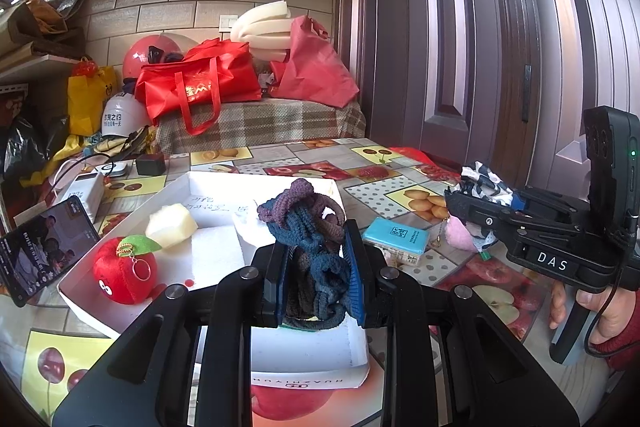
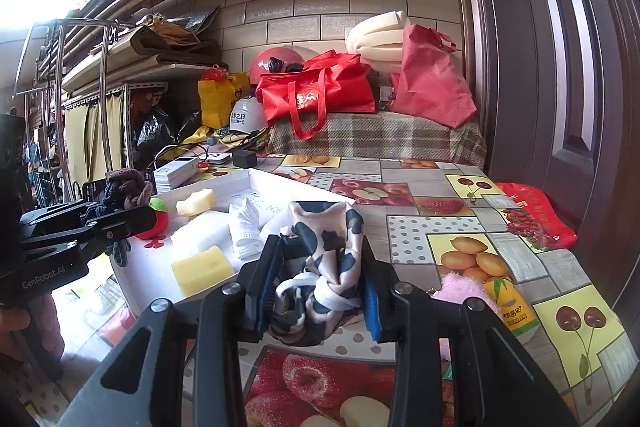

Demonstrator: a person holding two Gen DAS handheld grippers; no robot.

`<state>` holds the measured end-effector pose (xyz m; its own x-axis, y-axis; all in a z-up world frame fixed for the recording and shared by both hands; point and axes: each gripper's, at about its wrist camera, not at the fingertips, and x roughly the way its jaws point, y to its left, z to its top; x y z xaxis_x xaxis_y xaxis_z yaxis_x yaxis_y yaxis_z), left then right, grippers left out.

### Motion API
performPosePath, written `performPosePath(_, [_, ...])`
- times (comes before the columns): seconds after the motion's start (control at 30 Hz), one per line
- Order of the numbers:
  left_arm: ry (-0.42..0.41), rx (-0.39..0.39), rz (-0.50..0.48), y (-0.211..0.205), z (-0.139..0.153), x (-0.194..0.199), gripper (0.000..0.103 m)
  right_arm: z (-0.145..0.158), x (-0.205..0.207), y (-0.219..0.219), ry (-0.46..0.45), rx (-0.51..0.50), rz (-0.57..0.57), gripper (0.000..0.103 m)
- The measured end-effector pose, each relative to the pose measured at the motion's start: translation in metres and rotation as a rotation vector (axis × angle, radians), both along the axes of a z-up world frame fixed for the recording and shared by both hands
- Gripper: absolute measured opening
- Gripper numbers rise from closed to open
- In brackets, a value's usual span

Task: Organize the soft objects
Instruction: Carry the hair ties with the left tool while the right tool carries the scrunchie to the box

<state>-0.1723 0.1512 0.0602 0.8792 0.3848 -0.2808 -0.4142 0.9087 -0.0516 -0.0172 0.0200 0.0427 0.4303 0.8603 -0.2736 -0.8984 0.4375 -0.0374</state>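
over box (image 1: 208, 183), hair ties (image 1: 316, 247) between fingers (image 1: 354, 267)

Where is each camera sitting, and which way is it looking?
Left wrist view: sits on the left gripper, looking forward over the white box while it grips a hair-tie bundle; the right gripper and hand show at right.
Right wrist view: sits on the right gripper, looking over the table while it grips a cow-print cloth; the left gripper shows at left.
Shared: box, red apple plush, both grippers.
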Motion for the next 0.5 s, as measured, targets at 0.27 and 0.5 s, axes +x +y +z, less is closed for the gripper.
performPosePath(0.27, [-0.003,-0.009,0.009,0.006,-0.0013,-0.0027,0.023,-0.0005,-0.0011,0.0016,0.001,0.001,0.009,0.036])
performPosePath(0.5, [-0.008,-0.012,0.03,0.0084,-0.0033,-0.0037,0.023,-0.001,-0.0048,0.0049,0.002,0.0,0.019,0.036])
